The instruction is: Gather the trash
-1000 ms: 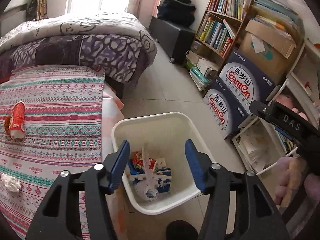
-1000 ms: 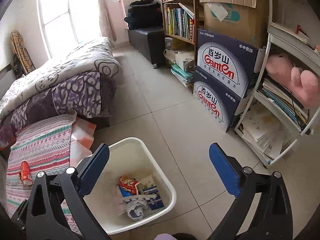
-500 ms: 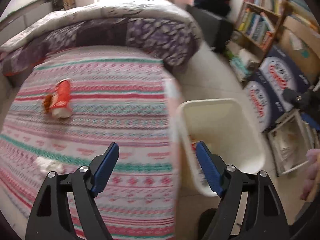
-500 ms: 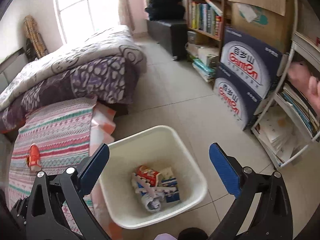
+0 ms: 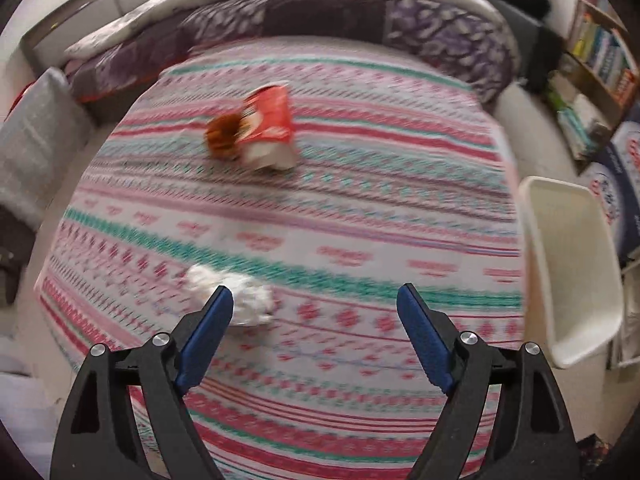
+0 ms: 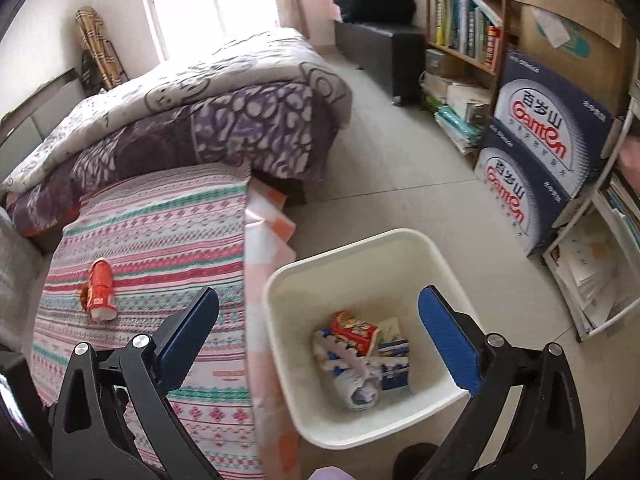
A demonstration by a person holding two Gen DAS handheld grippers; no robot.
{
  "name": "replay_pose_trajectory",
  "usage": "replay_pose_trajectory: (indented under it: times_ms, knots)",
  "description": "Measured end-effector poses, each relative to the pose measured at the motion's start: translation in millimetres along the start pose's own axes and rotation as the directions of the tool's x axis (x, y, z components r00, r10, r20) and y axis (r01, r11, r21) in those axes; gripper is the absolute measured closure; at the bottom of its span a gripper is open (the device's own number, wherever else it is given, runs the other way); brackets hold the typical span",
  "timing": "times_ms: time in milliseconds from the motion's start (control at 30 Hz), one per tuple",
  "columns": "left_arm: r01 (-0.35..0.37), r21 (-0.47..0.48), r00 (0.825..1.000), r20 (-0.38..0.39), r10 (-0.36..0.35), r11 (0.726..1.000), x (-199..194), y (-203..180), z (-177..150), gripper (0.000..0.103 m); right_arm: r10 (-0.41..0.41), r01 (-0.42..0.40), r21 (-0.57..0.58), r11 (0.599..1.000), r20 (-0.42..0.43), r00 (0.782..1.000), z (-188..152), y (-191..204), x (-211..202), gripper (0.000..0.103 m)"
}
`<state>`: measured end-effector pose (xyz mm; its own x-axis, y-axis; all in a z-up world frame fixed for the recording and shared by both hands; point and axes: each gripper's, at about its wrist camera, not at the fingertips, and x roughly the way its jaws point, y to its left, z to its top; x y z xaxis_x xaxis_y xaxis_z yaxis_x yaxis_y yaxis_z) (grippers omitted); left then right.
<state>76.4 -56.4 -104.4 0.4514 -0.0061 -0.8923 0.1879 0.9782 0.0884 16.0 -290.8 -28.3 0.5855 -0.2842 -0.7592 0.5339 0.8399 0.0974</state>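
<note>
Trash first: your white bin sits on the floor right beside the bed, and it holds a red snack packet, a blue-and-white carton, a crumpled white wrapper and some white strips laid across them (print on all of these too small to read). Still on the bed, away from the bin: a red paper cup lying on its side w/ a brown piece touching it, and a white tissue wad nearer the bed's edge.

Your left gripper hangs over the striped cover, jaws spreading apart w/ nothing between them; the tissue wad lies just at the left blue pad, whether touching you can't tell thru the blur. Your right gripper is spread wide and empty too, one finger over the bed edge, the other over the bin.

Across the floor from the bin, two stacked dark blue boxes read "Ganten" in red plus Chinese characters. A brown cardboard box sits on top; beyond the boxes a bookshelf, spines unreadable.
</note>
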Motion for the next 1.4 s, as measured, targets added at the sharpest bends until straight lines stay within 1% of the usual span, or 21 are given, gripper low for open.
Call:
replay_pose_trajectory:
  times_ms: [33,133,233,333,367,400,433,500,567,700,800,967,1067,1133,1167,1233,1300,1400]
  knots:
    - [-0.014,-0.019,1.0,-0.016,0.014,1.0,6,10,0,0.021,0.004,-0.004,-0.003,1.0,-0.005,1.0,-1,4,1,0.007]
    - [-0.022,-0.07,0.998,-0.055,0.018,0.997,20,26,-1,0.021,0.016,-0.016,-0.014,1.0,-0.022,1.0,-3,15,6,0.007]
    - [-0.01,-0.138,0.995,-0.096,-0.003,0.99,37,45,-4,0.021,0.028,-0.029,-0.021,0.999,-0.039,0.999,-5,26,11,0.007]
    - [0.009,-0.174,0.993,-0.116,-0.03,0.985,46,55,-6,0.021,0.047,-0.048,-0.026,0.999,-0.059,0.997,-7,37,17,0.007]
    - [0.015,-0.179,0.993,-0.113,-0.035,0.984,47,57,-7,0.023,0.052,-0.054,-0.033,0.998,-0.066,0.996,-8,42,19,0.007]
    - [0.021,-0.179,0.993,-0.11,-0.041,0.984,47,59,-7,0.03,0.053,-0.055,-0.04,0.998,-0.069,0.996,-9,46,20,0.007]
    - [0.029,-0.171,0.993,-0.108,-0.048,0.985,48,60,-6,0.034,0.053,-0.057,-0.048,0.997,-0.073,0.996,-10,51,22,0.007]
    - [0.028,-0.152,0.993,-0.106,-0.044,0.988,48,61,-7,0.046,0.058,-0.063,-0.06,0.996,-0.082,0.995,-12,60,26,0.007]
    - [0.027,-0.128,0.994,-0.1,-0.04,0.991,48,62,-8,0.051,0.064,-0.07,-0.069,0.995,-0.094,0.994,-14,69,30,0.007]
    - [0.057,-0.122,0.993,-0.093,-0.069,0.991,44,69,-11,0.055,0.073,-0.084,-0.093,0.992,-0.116,0.991,-21,89,40,0.007]
    - [0.077,-0.149,0.994,-0.069,-0.088,0.986,34,81,-10,0.055,0.081,-0.097,-0.119,0.988,-0.13,0.988,-27,106,47,0.007]
    - [0.106,-0.228,0.994,0.029,-0.102,0.968,-2,115,3,0.055,0.13,-0.157,-0.17,0.973,-0.16,0.979,-41,138,55,0.007]
    - [0.1,-0.267,0.992,0.106,-0.074,0.959,-30,136,9,0.055,0.172,-0.212,-0.2,0.957,-0.196,0.965,-51,162,62,0.007]
    - [0.107,-0.292,0.987,0.15,-0.065,0.95,-46,148,17,0.055,0.198,-0.25,-0.21,0.945,-0.239,0.95,-57,180,71,0.007]
    - [0.12,-0.311,0.983,0.171,-0.069,0.943,-55,156,18,0.055,0.206,-0.26,-0.212,0.942,-0.249,0.946,-59,187,75,0.007]
    - [0.152,-0.356,0.976,0.199,-0.084,0.922,-65,175,22,0.055,0.206,-0.264,-0.229,0.937,-0.25,0.946,-60,206,83,0.007]
    - [0.171,-0.387,0.974,0.205,-0.096,0.906,-68,186,22,0.054,0.219,-0.283,-0.252,0.925,-0.256,0.942,-61,229,92,0.007]
    - [0.22,-0.445,0.969,0.205,-0.14,0.868,-67,205,20,0.054,0.242,-0.313,-0.283,0.906,-0.26,0.935,-59,259,102,0.007]
